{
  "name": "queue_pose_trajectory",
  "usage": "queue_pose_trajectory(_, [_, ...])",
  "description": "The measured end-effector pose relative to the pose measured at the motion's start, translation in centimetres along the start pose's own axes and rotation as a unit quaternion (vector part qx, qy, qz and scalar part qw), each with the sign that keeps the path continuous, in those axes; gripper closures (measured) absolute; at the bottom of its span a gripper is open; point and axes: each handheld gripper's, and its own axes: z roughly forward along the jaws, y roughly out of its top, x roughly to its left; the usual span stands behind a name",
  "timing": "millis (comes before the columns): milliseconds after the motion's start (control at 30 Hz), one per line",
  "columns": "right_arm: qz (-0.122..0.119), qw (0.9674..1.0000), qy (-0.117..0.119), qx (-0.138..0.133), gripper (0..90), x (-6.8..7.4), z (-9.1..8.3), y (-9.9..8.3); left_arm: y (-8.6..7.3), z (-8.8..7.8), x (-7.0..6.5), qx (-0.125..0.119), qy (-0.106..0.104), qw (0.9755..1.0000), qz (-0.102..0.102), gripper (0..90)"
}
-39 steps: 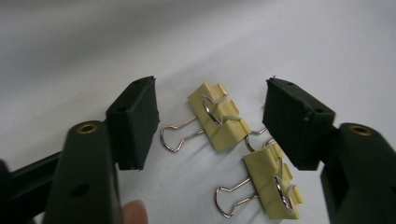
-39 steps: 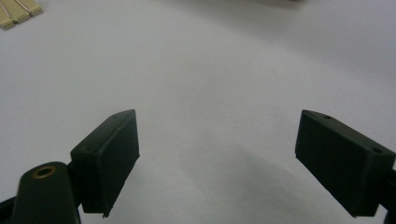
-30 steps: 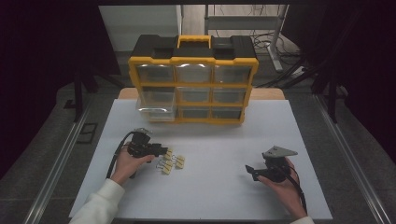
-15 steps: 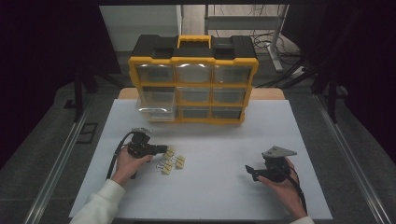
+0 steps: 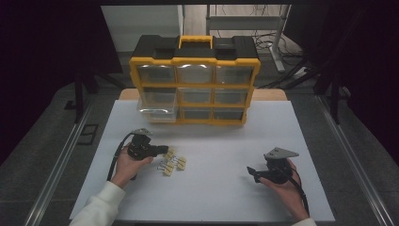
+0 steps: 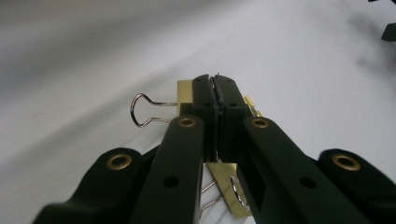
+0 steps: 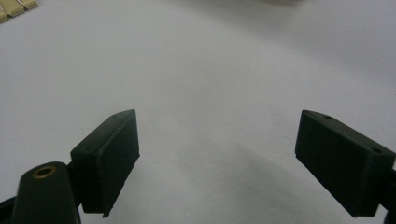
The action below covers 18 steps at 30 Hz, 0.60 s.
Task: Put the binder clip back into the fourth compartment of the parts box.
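A white table (image 5: 291, 132) stands on grey floor (image 5: 47, 141), dark surroundings.

No text, label, brand, number or sign can be read on the organizer (image 5: 194, 80), the clips (image 5: 171, 162) or the counter (image 5: 207, 197).

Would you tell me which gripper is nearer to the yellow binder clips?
Left. The left gripper sits shut right at the binder clips; the right gripper waits open, far across the table.
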Motion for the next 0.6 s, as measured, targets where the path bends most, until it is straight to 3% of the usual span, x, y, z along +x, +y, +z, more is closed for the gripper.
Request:
queue_pose_trajectory(100, [0.0,1.0,0.0,0.0,14.3,0.0,0.0,0.0,0.1,-0.3,-0.3,-0.002,0.005,0.9999,0.012,88.7])
queue_pose_trajectory(600, [0.001,1.0,0.0,0.001,14.3,0.0,0.0,0.0,0.5,-2.1,-0.9,-0.043,0.002,0.9987,0.027,88.7])
